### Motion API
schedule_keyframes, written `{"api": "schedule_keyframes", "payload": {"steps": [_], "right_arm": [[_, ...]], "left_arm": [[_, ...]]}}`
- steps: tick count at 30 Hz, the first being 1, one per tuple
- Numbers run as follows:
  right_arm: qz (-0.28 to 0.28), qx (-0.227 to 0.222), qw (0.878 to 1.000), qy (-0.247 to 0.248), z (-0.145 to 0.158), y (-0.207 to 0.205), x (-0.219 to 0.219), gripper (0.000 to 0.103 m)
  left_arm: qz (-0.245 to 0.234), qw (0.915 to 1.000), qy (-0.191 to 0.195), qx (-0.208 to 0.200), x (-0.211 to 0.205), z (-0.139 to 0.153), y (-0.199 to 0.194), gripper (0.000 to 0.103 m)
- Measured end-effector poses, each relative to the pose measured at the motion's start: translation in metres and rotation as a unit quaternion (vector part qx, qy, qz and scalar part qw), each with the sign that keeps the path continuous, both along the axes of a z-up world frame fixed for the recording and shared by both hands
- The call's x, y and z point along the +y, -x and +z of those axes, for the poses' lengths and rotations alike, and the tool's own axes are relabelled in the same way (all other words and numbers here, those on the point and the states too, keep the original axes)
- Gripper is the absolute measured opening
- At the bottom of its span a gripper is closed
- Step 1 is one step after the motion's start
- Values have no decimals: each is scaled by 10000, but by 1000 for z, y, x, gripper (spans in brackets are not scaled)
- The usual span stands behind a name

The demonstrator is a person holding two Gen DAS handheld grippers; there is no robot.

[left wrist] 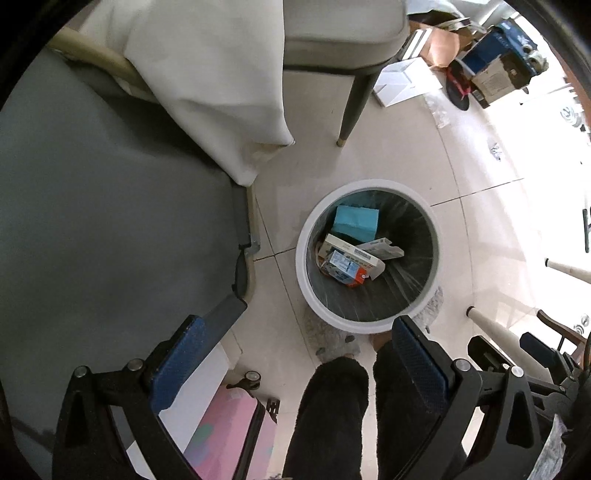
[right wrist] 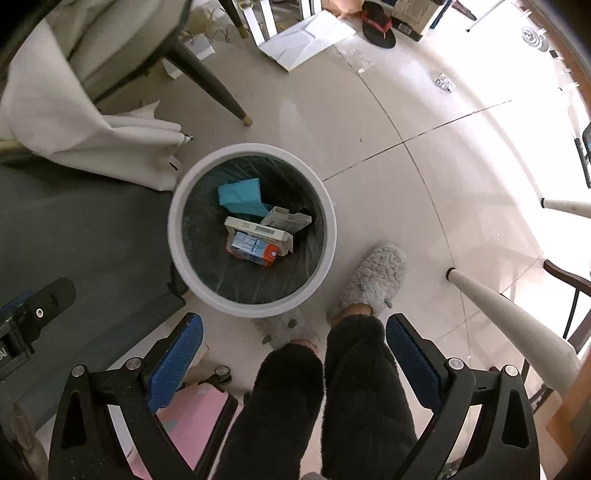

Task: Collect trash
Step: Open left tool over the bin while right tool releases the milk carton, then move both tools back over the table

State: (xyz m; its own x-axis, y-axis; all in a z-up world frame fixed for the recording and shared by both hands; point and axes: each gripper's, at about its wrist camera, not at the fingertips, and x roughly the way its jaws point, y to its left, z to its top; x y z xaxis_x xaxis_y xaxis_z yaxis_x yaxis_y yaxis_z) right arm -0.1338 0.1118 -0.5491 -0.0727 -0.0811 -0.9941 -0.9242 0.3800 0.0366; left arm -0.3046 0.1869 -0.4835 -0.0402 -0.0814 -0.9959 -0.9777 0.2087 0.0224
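Pale tiled floor. White bin stands beside grey table, holding teal packet and cartons. Left gripper and right gripper both spread wide, empty, above bin. Chair leg nearby.

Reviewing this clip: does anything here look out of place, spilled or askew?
Mostly tidy: the boxes lie inside the bin, which stands upright. Odd bits sit farther off: a flattened white carton and a lone black sandal lie loose on the floor. Both grippers, left and right, are open and empty.
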Motion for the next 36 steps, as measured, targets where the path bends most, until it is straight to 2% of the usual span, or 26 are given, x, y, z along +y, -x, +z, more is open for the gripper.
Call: {"api": "schedule_keyframes", "payload": {"steps": [7,17,25,29,31,36], "right_arm": [[-2,35,9997,-231,68,7,-12,100],[33,164,9981,-586,197,16,-40,100],[50,436,9938,-1024,292,26,-64,100],[-190,612,9875,-1438,339,12,-70,100],[-444,651,9835,-1628,358,-5,-71,100],[-1294,539,9703,-1970,400,-82,-71,100]], "left_arm": [[-54,9998,-177,-46,-16,60,2,103],[-114,9985,-499,-170,-49,178,11,103],[-300,9952,-928,17,-68,265,8,103],[-519,9881,-1446,-7,-65,315,-17,103],[-626,9844,-1642,-62,-60,330,-32,103],[-1058,9707,-2144,-242,-43,372,-113,103]]}}
